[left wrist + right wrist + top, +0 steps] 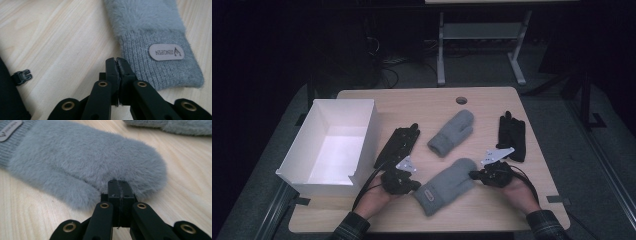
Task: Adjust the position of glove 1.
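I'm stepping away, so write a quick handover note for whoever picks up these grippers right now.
Left hand-held gripper: shut, empty, beside the near mitten's cuff.
Right hand-held gripper: shut at the near mitten's fluffy tip; a pinch on the fur can't be confirmed.
Far mitten and two black gloves lie on the table.
White box at the left holds nothing.
Done: nothing boxed. Left: probably all four pieces.

The second grey mitten (172,126) is cut off by the right gripper view's top edge.

Dim high view, dark surroundings, bright soft-focus close-ups
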Available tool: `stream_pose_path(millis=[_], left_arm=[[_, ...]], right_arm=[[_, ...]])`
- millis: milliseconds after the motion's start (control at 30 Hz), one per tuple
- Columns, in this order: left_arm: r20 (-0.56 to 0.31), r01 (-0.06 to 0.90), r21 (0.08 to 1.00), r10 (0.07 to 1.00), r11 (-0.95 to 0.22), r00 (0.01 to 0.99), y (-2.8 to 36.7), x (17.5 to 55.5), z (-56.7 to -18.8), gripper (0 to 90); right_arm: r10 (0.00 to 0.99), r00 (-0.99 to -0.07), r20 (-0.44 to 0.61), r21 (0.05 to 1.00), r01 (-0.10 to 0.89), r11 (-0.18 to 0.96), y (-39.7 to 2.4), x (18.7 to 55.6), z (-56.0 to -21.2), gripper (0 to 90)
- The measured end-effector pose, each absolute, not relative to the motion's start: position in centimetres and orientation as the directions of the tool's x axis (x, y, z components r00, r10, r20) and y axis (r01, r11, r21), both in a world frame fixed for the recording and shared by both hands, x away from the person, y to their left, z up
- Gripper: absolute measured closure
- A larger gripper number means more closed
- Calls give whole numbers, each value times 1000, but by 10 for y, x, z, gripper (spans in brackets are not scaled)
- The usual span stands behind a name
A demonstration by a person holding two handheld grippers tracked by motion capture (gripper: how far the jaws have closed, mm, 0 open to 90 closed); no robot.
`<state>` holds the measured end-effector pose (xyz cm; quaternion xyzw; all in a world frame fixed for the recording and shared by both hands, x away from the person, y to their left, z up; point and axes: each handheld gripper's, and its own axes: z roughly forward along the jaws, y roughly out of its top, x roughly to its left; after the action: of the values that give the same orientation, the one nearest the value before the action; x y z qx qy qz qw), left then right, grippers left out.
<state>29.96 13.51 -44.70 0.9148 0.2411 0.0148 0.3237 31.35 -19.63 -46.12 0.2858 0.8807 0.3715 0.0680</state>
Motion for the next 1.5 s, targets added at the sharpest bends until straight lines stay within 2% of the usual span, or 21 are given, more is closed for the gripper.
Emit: stream_pose_path(millis=[67, 100, 200, 333, 467, 567, 600, 633, 733, 767, 833, 1500], left_arm=[[-125, 432, 604, 456, -670, 881, 137, 301, -447, 851], [-119, 431, 602, 458, -672, 881, 139, 302, -446, 837], [-118, 441, 613, 476, -655, 871, 141, 304, -446, 737], [-117, 441, 623, 481, -646, 869, 140, 307, -448, 591], [-113, 434, 640, 481, -634, 870, 137, 311, -446, 512], [-110, 430, 657, 486, -619, 867, 133, 315, -442, 515], [-105, 426, 659, 485, -620, 868, 133, 317, -440, 544], [-112, 436, 661, 493, -611, 863, 131, 320, -438, 580], [-119, 444, 667, 503, -599, 856, 128, 327, -433, 834], [-123, 443, 669, 499, -597, 858, 128, 330, -431, 834], [-139, 454, 679, 507, -576, 851, 126, 336, -427, 896], [-95, 423, 725, 530, -543, 842, 81, 417, -404, 897]], right_arm=[[561, -823, 85, 710, 445, 546, -201, 312, -460, 738], [574, -814, 86, 713, 453, 535, -203, 311, -460, 686], [621, -780, 76, 722, 472, 505, -214, 311, -464, 473], [654, -753, 77, 715, 498, 490, -228, 308, -472, 338], [660, -748, 67, 718, 495, 488, -232, 305, -475, 252], [664, -746, 52, 717, 491, 495, -229, 304, -478, 221], [659, -751, 45, 718, 483, 502, -228, 305, -479, 212], [656, -753, 45, 717, 482, 504, -228, 304, -479, 212], [650, -759, 48, 725, 474, 500, -228, 304, -480, 187], [648, -760, 46, 729, 469, 499, -228, 304, -481, 170], [639, -768, 32, 727, 457, 512, -227, 303, -481, 157], [636, -771, 36, 724, 459, 515, -226, 303, -482, 131]])
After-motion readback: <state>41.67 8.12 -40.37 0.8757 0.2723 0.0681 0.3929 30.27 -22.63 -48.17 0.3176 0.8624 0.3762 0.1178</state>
